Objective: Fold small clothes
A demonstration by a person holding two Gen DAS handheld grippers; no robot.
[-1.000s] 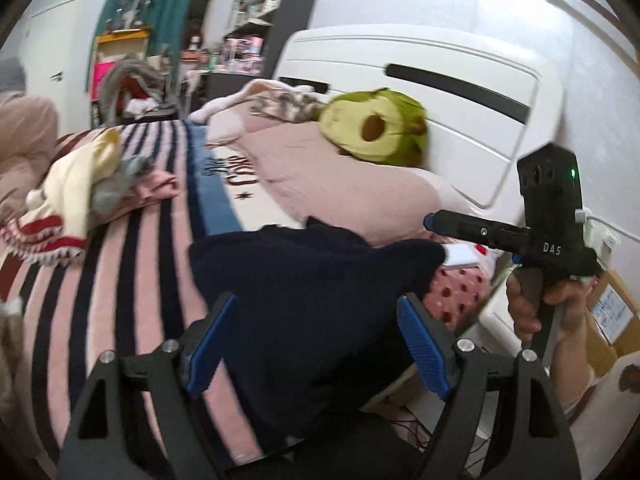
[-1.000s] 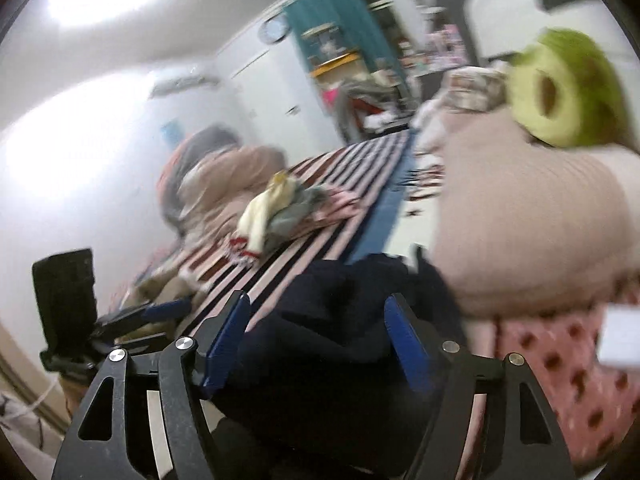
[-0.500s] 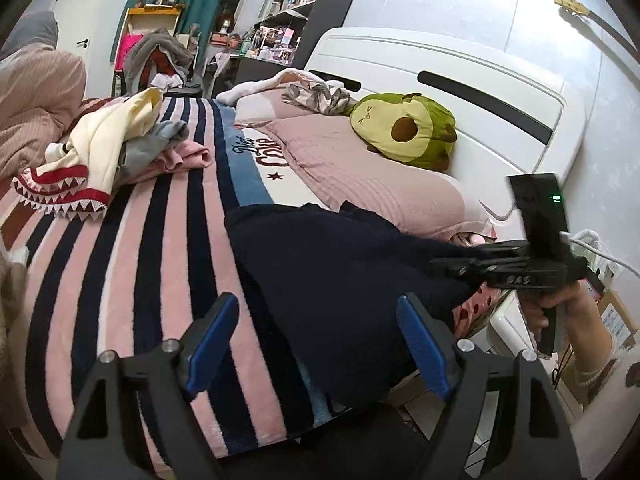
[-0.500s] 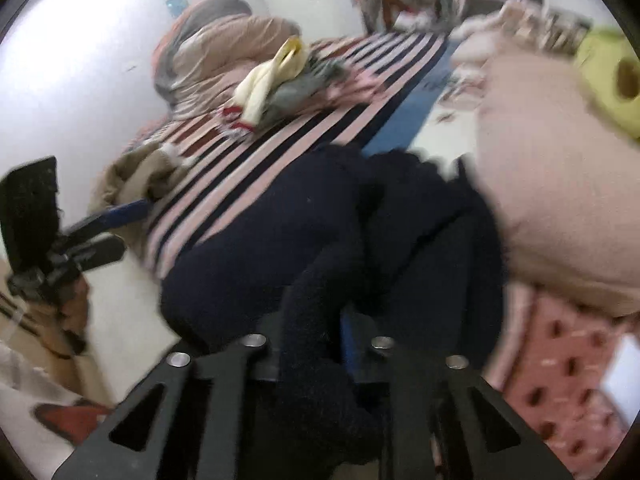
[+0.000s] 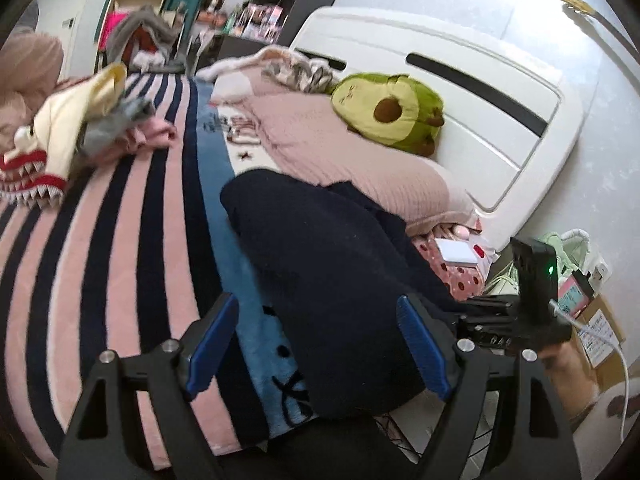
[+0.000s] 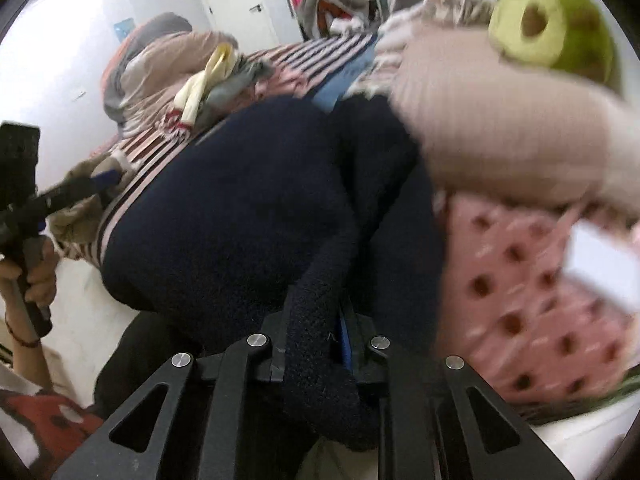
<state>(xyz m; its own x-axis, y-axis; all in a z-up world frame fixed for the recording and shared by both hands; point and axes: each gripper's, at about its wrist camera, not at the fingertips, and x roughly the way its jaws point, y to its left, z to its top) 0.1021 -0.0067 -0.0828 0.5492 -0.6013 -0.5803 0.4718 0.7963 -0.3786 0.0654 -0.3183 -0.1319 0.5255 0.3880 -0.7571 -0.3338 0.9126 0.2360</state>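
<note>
Two tongs are in play, and only one of them has anything. Our right gripper [image 6: 316,344] is clenched on a thick knitted edge of the dark navy garment [image 5: 332,280], which spreads away ahead of its fingers over the striped blanket [image 5: 120,216] and up against the pink pillow [image 5: 344,160]. Our left gripper [image 5: 316,344] is released, its blue pads [image 5: 210,340] spread wide to either side of the garment's near hem without touching it.

We judge the main risk to be a one-sided pull: if the right tongs draw back before the left has closed on its own corner, the heavy knit may bunch or drag off the bed edge below us. The bite looks narrow, so the fabric could slip out. Ahead and to the left, the loose clothes pile [image 5: 80,128] is well apart.
</note>
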